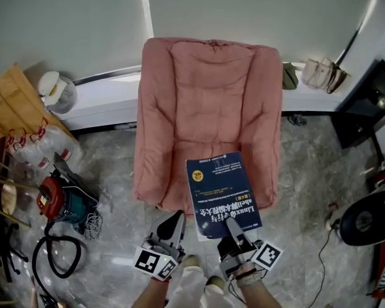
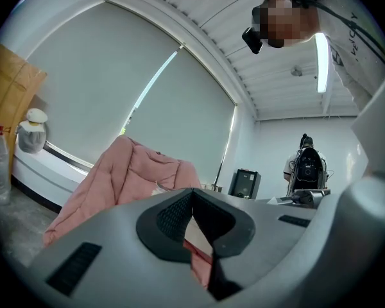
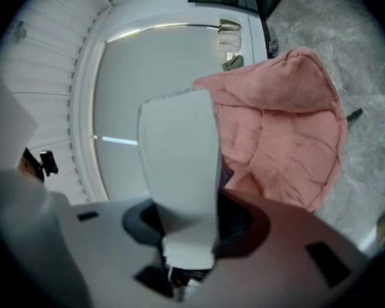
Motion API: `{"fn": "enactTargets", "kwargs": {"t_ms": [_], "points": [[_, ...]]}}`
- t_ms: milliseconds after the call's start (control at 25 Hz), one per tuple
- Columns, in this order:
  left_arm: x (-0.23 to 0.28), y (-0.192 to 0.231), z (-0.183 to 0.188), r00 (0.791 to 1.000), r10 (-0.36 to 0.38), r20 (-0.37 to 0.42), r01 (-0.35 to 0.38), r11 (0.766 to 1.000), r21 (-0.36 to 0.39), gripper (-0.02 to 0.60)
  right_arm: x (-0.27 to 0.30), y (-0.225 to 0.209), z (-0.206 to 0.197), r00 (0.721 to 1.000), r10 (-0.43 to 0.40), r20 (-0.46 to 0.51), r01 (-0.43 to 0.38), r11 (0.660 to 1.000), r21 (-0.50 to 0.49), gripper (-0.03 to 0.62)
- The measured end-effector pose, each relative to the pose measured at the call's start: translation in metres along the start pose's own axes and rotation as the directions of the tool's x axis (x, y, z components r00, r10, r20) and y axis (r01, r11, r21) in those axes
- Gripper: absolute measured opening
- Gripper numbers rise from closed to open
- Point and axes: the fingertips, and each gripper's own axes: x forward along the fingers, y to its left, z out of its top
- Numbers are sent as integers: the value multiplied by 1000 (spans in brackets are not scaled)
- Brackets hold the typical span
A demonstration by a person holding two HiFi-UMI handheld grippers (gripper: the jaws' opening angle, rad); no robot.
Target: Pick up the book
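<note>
A dark blue book (image 1: 221, 194) with white print hangs over the front of the pink padded chair (image 1: 205, 95). My right gripper (image 1: 231, 231) is shut on the book's near edge and holds it roughly level above the seat. In the right gripper view the book's pale page block (image 3: 179, 165) stands between the jaws, with the chair (image 3: 289, 127) behind it. My left gripper (image 1: 174, 225) is just left of the book, apart from it, pointing at the chair's front. Its fingertips meet with nothing between them, and pink padding (image 2: 135, 172) shows beyond them.
A red and teal machine (image 1: 61, 201) with a black hose (image 1: 58, 255) lies on the floor at left, near plastic bottles (image 1: 42, 149) and cardboard (image 1: 13, 101). Bags (image 1: 321, 72) sit on the window ledge. A black fan (image 1: 369, 220) stands at right. A person (image 2: 306, 165) stands in the far room.
</note>
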Motion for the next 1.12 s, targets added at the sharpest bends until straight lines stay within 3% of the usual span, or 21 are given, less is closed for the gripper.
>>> {"fn": "enactTargets", "kwargs": {"t_ms": [1120], "points": [[5,-17,58,1000,-14,24,13,1000,18,11,-1,60,7,1000,15,-1,-15,1000,7,176]]}}
